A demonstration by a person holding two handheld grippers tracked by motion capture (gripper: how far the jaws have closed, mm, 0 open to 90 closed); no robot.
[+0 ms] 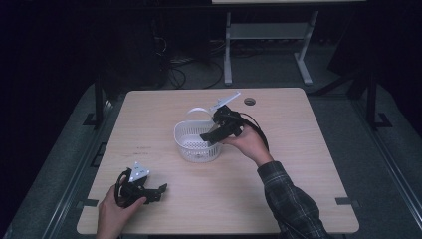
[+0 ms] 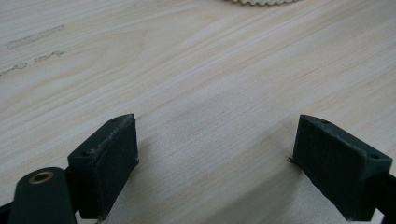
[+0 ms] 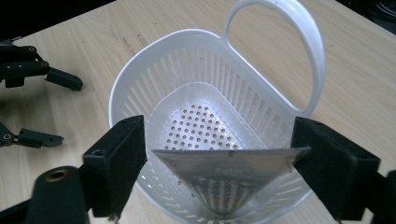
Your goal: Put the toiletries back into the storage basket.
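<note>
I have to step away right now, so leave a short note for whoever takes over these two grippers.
Right gripper: over the white basket at mid-table, jaws spread, a clear plastic packet spanning them with its tip inside the basket.
Left gripper: open, holding nothing, low over the table near the front left edge.
Done: packet brought to the basket.
Left: probably release it fully into the basket.

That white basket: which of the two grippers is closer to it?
The right. The right gripper hangs over the white basket, holding a clear packet above its inside. The left gripper rests apart, near the table's front edge.
</note>
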